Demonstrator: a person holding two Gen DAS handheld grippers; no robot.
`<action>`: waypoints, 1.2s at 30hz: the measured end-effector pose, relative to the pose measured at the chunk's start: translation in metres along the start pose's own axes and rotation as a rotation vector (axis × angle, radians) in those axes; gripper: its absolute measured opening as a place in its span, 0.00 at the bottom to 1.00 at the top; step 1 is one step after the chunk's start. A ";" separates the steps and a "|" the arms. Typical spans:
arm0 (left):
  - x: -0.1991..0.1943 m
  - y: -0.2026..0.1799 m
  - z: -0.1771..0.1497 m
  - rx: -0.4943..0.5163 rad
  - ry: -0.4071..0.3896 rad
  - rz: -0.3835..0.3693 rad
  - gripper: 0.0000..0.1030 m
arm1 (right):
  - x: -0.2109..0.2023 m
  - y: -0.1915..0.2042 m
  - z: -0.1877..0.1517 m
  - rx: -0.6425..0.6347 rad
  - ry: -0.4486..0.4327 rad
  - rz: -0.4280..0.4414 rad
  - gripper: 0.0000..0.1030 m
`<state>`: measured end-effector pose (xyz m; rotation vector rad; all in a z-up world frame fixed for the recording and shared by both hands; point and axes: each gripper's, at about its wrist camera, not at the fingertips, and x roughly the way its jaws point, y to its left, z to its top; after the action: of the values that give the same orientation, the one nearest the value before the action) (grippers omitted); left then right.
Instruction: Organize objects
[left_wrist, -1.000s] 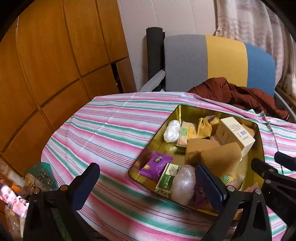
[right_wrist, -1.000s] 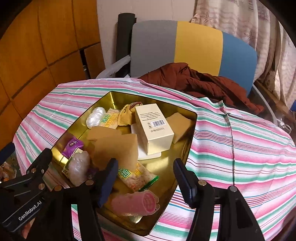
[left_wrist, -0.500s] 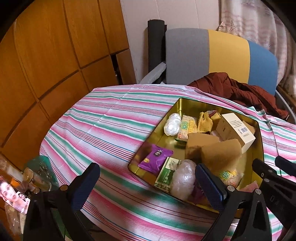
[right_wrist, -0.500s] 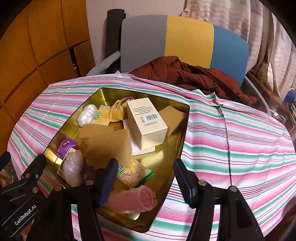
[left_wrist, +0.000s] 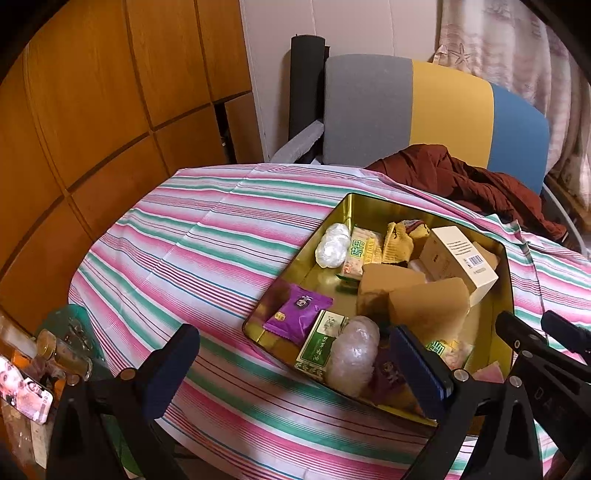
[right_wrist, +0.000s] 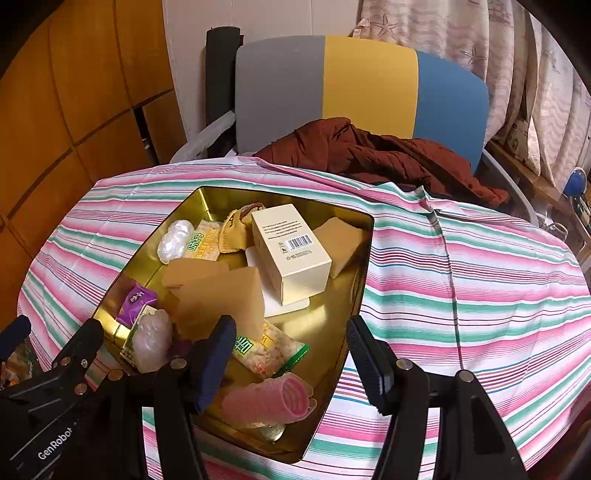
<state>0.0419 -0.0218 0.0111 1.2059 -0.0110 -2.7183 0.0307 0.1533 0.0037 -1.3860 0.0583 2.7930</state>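
Every loose thing I can see sits inside the gold tin (right_wrist: 364, 236), which rests on the striped cloth (right_wrist: 461, 280) over the counter. Nothing lies on the cloth around it in either view. That fits 2 readings: the things have been gathered into the tin and the sorting is as good as done, or they are a jumble waiting to be taken out and laid in order. From here I cannot settle which.

Inside, the lie is untidy. The cream box (right_wrist: 291, 254) stands tilted on a white pad, with 1 tan wedge (right_wrist: 341, 242) beside it against the right wall and 2 more tan pieces (right_wrist: 218, 291) leaning in the middle. Along the far left wall sit a white wrapped bundle (left_wrist: 332, 245), a green-lettered snack pack (left_wrist: 360, 253) and a yellow pouch (left_wrist: 397, 242). Nearer me lie the purple sachet (left_wrist: 299, 314), a green tea packet (left_wrist: 321, 343), a clear bubble-wrapped lump (left_wrist: 352, 354), another snack pack (right_wrist: 269, 349) and the pink roller (right_wrist: 273, 400) at the near corner.

My left gripper (left_wrist: 295, 365) hangs over the tin's near left edge, jaws spread wide and holding nothing. My right gripper (right_wrist: 291, 362) hovers above the tin's near end, jaws likewise spread and empty, the pink roller lying just below the gap.
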 end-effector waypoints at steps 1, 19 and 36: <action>0.000 0.001 0.001 -0.004 0.000 0.000 1.00 | 0.001 -0.001 0.000 0.005 0.003 0.002 0.61; 0.009 0.004 0.003 -0.004 0.012 0.038 1.00 | -0.004 0.001 -0.001 -0.002 -0.003 0.023 0.61; 0.013 0.002 0.006 -0.021 0.027 -0.001 1.00 | -0.003 -0.001 0.000 0.008 -0.010 0.023 0.61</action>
<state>0.0297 -0.0260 0.0058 1.2371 0.0220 -2.6956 0.0322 0.1548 0.0059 -1.3780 0.0857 2.8152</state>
